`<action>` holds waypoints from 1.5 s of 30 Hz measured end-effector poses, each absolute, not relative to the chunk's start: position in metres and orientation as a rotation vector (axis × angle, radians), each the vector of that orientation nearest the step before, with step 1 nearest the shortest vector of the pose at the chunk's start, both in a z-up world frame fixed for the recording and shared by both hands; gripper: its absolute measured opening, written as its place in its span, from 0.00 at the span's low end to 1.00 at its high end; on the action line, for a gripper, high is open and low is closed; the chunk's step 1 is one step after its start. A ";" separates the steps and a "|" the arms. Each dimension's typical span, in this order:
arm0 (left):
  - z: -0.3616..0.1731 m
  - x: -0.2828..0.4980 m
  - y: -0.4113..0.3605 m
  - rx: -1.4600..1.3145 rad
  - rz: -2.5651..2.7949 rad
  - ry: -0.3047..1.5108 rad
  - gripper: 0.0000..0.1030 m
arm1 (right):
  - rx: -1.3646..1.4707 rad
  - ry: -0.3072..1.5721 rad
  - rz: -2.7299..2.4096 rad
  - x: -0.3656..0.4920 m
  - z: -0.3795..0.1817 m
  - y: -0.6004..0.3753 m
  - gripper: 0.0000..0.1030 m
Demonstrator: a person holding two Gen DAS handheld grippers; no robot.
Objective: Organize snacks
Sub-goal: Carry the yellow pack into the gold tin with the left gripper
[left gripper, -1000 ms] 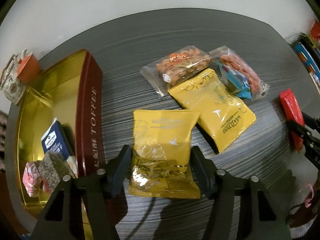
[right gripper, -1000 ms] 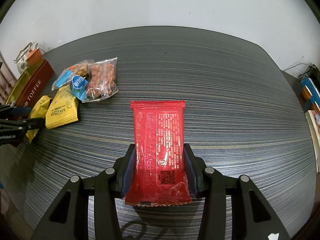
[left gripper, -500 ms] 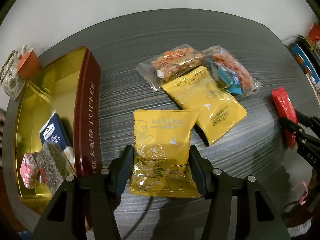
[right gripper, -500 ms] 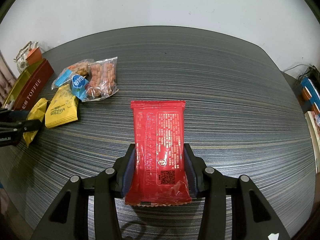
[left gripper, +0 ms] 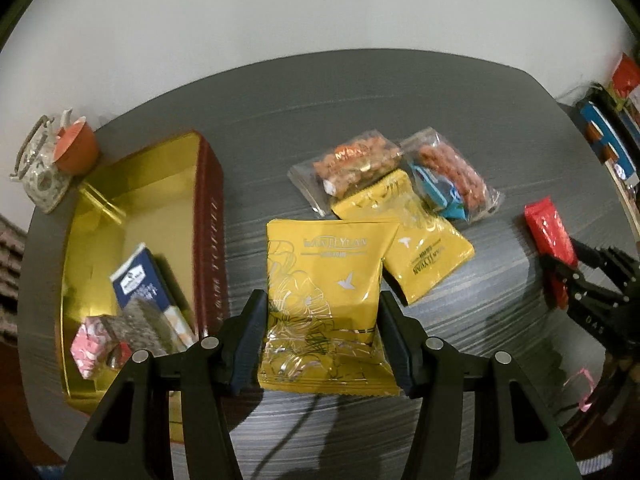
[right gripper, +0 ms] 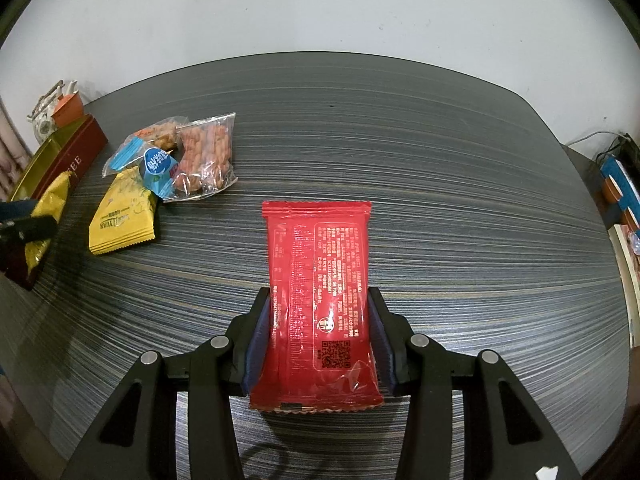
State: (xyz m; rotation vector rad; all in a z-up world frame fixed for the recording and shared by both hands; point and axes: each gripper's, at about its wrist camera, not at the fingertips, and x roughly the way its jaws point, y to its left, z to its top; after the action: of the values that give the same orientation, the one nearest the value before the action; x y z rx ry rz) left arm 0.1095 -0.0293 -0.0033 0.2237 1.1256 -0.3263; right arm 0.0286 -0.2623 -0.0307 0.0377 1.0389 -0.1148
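Here, the left claw [left gripper: 322, 334] pinches a glossy yellow foil snack pouch w/ gold line-art [left gripper: 324, 304] by both side edges, its blue-padded fingers [left gripper: 249, 344] pressed into the crinkled film; the pouch is held above the dark grey streaked worktop [left gripper: 320, 120], just right of the tin. The right claw [right gripper: 320, 336] likewise squeezes a shiny red rectangular snack packet w/ printed back text and a QR code [right gripper: 320, 296], crimped seams at both ends, over the middle of the worktop. A second flat yellow pouch [left gripper: 416, 240] lies beyond the held one, its near corner hidden behind it. Touching its far edge are a clear bag of orange-brown nuts [left gripper: 352, 164] and a clear bag of red-skinned peanuts w/ a blue label [left gripper: 448, 176], side by side. At left sits a long open tin, gold inside, maroon outside [left gripper: 210, 216], holding a navy-blue box [left gripper: 140, 284], a speckled grey wrapped piece [left gripper: 142, 320] and a pink patterned packet [left gripper: 90, 346] at its near end. Behind the tin, at the worktop's far-left corner: a small patterned teapot [left gripper: 40, 172] w/ an orange cup [left gripper: 76, 148] beside it.
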 end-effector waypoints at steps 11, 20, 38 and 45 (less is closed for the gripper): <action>0.034 0.119 -0.014 0.212 -0.280 1.060 0.54 | 0.035 1.039 -0.115 0.028 -0.031 -0.263 0.41; 0.045 0.140 0.018 0.178 -0.198 1.037 0.54 | 0.036 1.038 -0.117 0.028 -0.031 -0.263 0.41; 0.006 0.176 0.096 0.130 -0.029 1.117 0.54 | 0.037 1.043 -0.125 0.031 -0.032 -0.265 0.41; -0.013 0.183 0.111 0.121 -0.006 1.154 0.54 | 0.040 1.048 -0.131 0.035 -0.032 -0.265 0.41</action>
State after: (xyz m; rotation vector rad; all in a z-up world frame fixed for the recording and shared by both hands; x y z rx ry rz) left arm 0.1833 0.1108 -0.0129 0.1211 1.1540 -0.0058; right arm 0.0354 -0.2652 -0.0315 0.0397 1.0478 -0.1314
